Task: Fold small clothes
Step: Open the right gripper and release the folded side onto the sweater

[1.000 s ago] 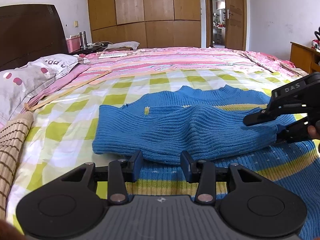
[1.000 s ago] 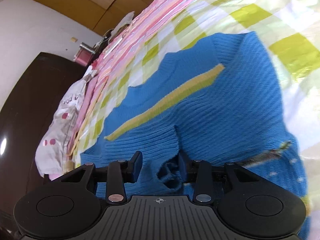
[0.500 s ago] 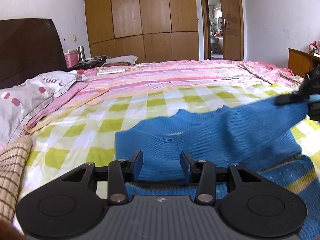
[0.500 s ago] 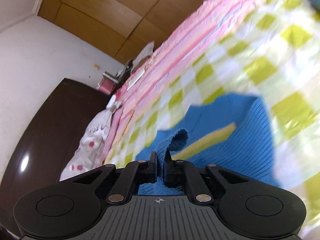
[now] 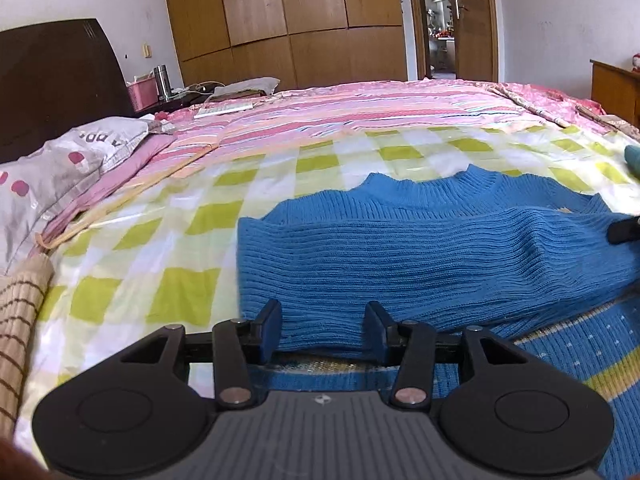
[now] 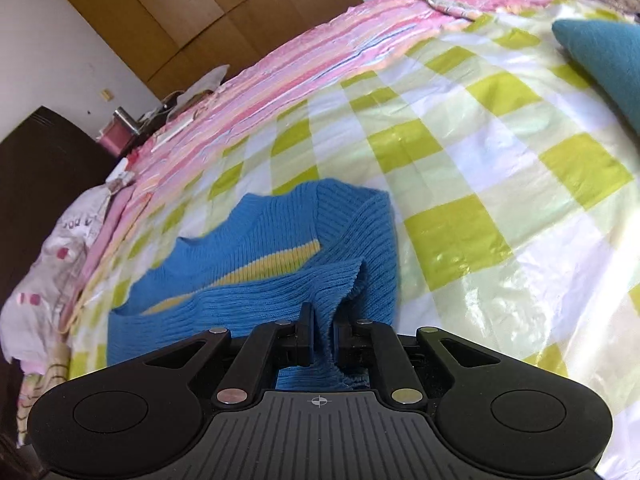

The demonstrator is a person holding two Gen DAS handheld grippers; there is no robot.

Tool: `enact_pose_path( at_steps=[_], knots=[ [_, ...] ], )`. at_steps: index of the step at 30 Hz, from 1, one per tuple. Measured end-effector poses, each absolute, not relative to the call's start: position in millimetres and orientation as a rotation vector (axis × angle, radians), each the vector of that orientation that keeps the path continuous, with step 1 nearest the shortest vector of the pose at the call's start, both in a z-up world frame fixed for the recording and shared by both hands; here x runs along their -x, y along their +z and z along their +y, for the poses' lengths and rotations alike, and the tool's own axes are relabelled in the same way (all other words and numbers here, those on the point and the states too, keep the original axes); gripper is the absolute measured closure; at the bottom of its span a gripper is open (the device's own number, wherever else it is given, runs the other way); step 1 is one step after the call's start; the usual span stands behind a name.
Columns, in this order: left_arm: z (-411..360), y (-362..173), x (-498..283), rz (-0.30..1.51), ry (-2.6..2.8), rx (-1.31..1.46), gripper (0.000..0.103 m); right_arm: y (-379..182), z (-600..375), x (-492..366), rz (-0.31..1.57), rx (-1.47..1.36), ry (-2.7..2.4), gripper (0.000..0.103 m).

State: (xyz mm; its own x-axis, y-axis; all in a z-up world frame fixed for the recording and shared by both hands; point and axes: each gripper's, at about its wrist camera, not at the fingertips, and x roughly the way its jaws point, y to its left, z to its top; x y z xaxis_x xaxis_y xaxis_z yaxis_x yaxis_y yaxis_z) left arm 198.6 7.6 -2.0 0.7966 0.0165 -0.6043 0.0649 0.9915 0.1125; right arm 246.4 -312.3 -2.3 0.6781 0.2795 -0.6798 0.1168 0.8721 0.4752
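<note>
A small blue ribbed sweater (image 5: 420, 256) with yellow stripes lies on the green-checked bed cover (image 5: 168, 240). Its sleeve is stretched across the chest toward the right. My left gripper (image 5: 322, 330) is open, its jaws wide apart just over the sweater's near edge, holding nothing. My right gripper (image 6: 322, 334) is shut on the blue sleeve cuff (image 6: 340, 292), lifted a little above the sweater body (image 6: 248, 280). A tip of the right gripper shows at the right edge of the left wrist view (image 5: 624, 230).
A pillow (image 5: 52, 168) and a dark headboard (image 5: 60, 72) are on the left. A rolled woven mat (image 5: 20, 312) lies at the near left. A teal garment (image 6: 600, 60) lies at the far right. Wardrobes (image 5: 288, 20) and a doorway stand behind the bed.
My right gripper closed on the sleeve cuff and carried it up and to the right, drawing the sleeve across the sweater. My left gripper stayed open near the hem.
</note>
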Motion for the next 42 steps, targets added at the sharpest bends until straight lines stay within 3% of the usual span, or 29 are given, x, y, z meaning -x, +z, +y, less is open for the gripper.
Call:
enact_pose_path(
  at_steps=[9,22,34,42],
  knots=[
    [16,15,-201,0.597,-0.014,-0.087,0.052,31,-295,-236,0.683,-0.340,0.027,0.092],
    [15,-8,-217,0.685,-0.006,-0.123,0.051,-9,-264,-257,0.823,-0.258,0.104,0.094],
    [14,9,-221,0.692,-0.026,-0.085,0.051,22,-239,-240,0.720,-0.161,0.150,0.092],
    [11,11,-243,0.712,-0.036,-0.067,0.051,15,-207,-269,0.748,-0.146,0.236,0.092]
  ],
)
